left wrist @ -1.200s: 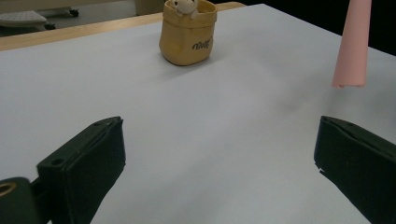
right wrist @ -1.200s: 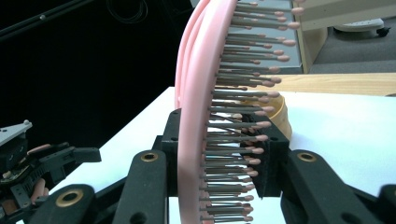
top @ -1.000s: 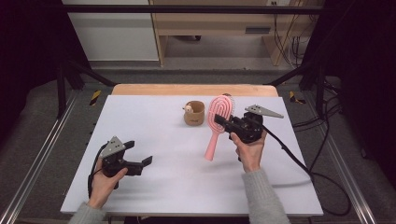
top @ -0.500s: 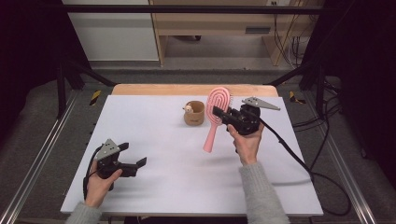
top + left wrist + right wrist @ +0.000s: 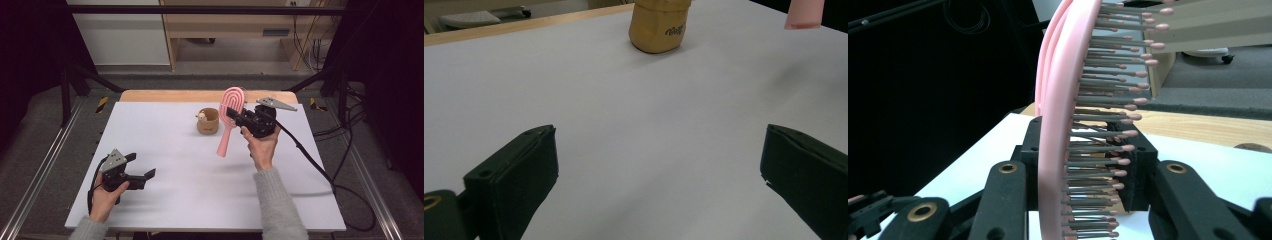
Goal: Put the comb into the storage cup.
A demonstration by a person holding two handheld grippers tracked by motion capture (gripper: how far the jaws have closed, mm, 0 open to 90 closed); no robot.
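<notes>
A pink hairbrush [image 5: 231,116] hangs above the white table [image 5: 170,145], held by its head in my right gripper [image 5: 239,117], which is shut on it. Its handle slants down to the left. In the right gripper view the brush [image 5: 1068,120] stands upright between the jaws, bristles pointing right. A tan cup [image 5: 208,121] stands just left of the brush, and it appears again as the tan cup [image 5: 659,24] far ahead in the left gripper view. My left gripper [image 5: 145,176] rests low at the table's front left, open, with nothing between its jaws [image 5: 654,175].
A wooden strip [image 5: 200,95] runs along the table's far edge. A black cable [image 5: 320,170] trails from the right gripper across the table's right side. Metal frame rails [image 5: 45,165] flank the table. The pink handle tip [image 5: 804,14] shows at the top right of the left gripper view.
My right gripper has lifted the brush up and away, toward the cup. My left gripper has drawn back toward the table's front left corner.
</notes>
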